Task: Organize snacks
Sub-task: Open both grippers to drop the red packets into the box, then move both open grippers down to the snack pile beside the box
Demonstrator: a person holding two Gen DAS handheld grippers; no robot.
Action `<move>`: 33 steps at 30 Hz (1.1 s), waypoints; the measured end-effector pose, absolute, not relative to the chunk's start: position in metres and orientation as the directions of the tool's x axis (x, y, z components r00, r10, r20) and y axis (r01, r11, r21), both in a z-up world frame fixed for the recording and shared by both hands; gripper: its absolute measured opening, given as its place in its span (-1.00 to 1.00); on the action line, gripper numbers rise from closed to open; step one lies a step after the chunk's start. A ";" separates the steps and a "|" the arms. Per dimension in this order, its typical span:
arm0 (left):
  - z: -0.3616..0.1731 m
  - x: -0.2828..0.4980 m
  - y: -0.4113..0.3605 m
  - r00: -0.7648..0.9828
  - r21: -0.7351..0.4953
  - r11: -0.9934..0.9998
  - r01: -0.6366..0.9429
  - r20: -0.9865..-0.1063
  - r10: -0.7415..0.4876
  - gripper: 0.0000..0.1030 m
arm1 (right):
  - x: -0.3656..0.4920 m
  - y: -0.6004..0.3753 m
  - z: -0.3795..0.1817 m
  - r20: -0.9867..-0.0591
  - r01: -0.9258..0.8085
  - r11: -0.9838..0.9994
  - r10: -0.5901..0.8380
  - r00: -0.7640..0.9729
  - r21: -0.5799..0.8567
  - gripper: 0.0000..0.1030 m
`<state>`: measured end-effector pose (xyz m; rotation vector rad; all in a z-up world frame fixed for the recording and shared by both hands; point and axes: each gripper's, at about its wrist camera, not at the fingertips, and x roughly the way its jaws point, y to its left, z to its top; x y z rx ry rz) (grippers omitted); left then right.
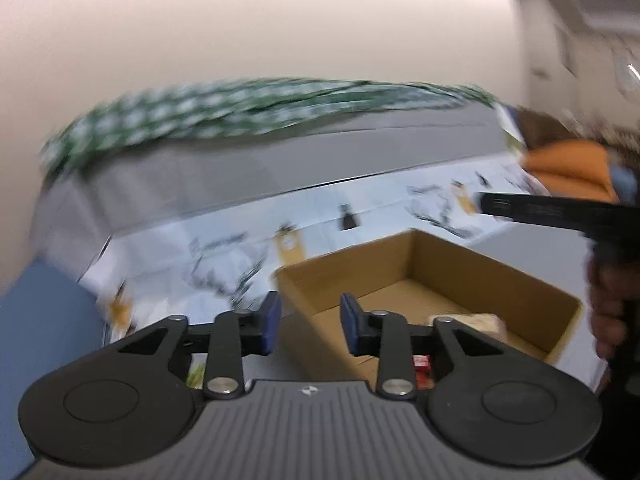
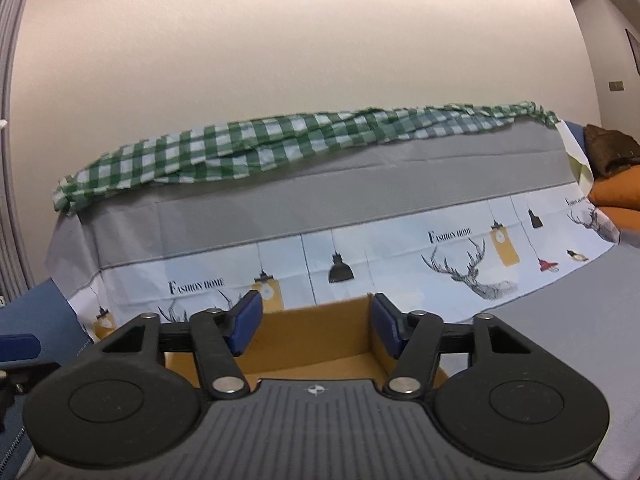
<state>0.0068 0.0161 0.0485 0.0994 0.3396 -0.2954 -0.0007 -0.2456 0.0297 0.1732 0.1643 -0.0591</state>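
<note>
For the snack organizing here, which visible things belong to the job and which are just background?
Job:
cardboard box
beige snack pack inside it
small red snack item
left gripper, nothing between its pads
right gripper, likewise

Background:
green checked cloth
printed cover
orange cushion

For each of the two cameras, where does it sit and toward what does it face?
Left wrist: on the left gripper, facing the cardboard box and draped sofa back; jaws apart, empty; the person's hand shows at right.
Right wrist: on the right gripper, facing the same box; jaws apart, empty.
Shared: box, green checked cloth, printed cover.
</note>
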 end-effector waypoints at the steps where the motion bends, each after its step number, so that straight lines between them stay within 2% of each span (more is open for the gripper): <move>1: 0.041 0.010 0.033 0.903 -0.031 0.968 0.250 -0.352 -0.245 -0.40 | -0.001 -0.243 0.030 -0.167 0.065 0.983 -0.036 0.985 0.173 0.09; 2: 0.040 0.014 0.045 0.902 -0.070 0.977 0.204 -0.374 -0.215 -0.46 | -0.001 -0.241 0.031 -0.168 0.057 0.982 -0.027 0.985 0.179 0.00; 6: 0.038 0.018 0.092 0.916 -0.223 0.973 0.058 -0.376 -0.141 -0.46 | 0.002 -0.229 0.031 -0.179 0.022 0.980 0.015 0.984 0.200 -0.15; 9: 0.032 0.026 0.115 0.904 -0.292 0.956 -0.019 -0.414 -0.108 -0.46 | 0.005 -0.213 0.031 -0.184 -0.029 0.979 0.067 0.981 0.204 -0.16; 15: 0.031 0.032 0.148 0.899 -0.341 0.932 -0.121 -0.435 -0.043 -0.46 | 0.002 -0.165 0.031 -0.167 -0.184 0.969 0.212 0.963 0.167 -0.25; 21: 0.030 0.032 0.167 0.898 -0.370 0.907 -0.200 -0.439 0.019 -0.46 | -0.002 -0.111 0.025 -0.183 -0.337 0.928 0.364 0.913 0.161 -0.26; 27: 0.027 0.035 0.174 0.887 -0.360 0.902 -0.239 -0.458 0.052 -0.46 | 0.014 -0.060 0.004 -0.302 -0.390 0.902 0.429 0.851 0.183 -0.25; 33: 0.016 0.050 0.180 0.855 -0.324 0.908 -0.267 -0.514 0.068 -0.46 | 0.050 -0.023 -0.031 -0.467 -0.310 0.926 0.377 0.800 0.217 -0.23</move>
